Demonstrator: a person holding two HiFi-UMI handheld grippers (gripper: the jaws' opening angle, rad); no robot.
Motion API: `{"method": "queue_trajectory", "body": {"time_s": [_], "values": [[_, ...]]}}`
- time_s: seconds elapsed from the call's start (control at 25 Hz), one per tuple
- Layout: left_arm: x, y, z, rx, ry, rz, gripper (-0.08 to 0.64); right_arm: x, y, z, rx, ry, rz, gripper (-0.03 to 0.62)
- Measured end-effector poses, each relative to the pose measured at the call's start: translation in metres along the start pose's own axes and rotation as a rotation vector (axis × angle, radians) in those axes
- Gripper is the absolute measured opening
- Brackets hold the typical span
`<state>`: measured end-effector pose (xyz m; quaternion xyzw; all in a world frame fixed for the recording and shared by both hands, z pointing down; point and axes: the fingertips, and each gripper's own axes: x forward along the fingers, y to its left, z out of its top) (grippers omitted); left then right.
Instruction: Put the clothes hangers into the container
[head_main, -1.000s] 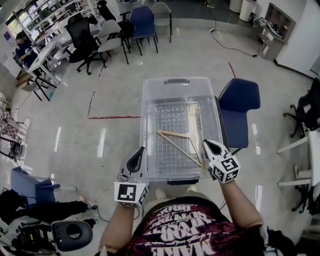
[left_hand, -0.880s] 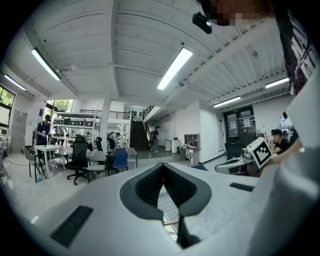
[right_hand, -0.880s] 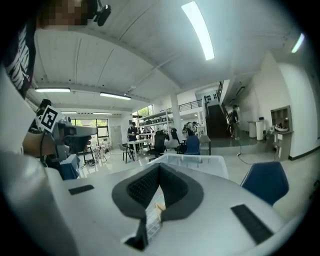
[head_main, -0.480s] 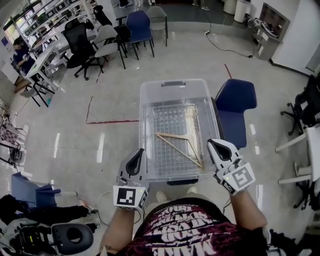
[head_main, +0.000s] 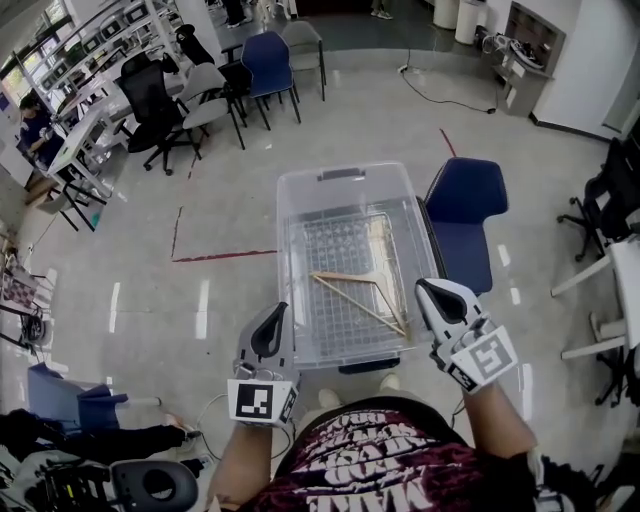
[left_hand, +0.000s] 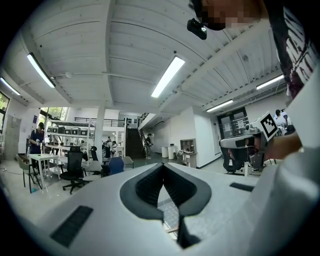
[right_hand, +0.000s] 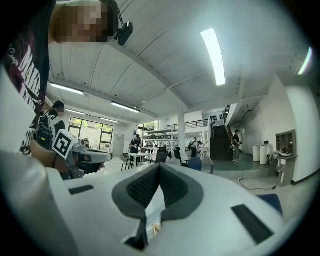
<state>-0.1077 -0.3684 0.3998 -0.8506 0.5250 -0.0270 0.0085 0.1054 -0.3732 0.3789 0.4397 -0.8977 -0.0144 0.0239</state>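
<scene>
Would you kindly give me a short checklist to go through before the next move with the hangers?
1. Hanger lies inside the container: ok.
2. Container open on top: ok.
3. Left gripper jaws together, nothing between them: ok.
4. Right gripper jaws together, nothing between them: ok.
5. Next hanger located: not ok, none in view outside the container.
6. Chair beside the container apart from both grippers: ok.
</scene>
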Motion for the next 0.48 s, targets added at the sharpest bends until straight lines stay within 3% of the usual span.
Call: {"method": "queue_trajectory", "body": {"time_s": [0.48], "values": [[0.0, 0.028, 0.003, -0.011, -0.006, 0.004, 0.005, 0.027, 0.004, -0.017, 0.014, 0.039, 0.009, 0.003]]}}
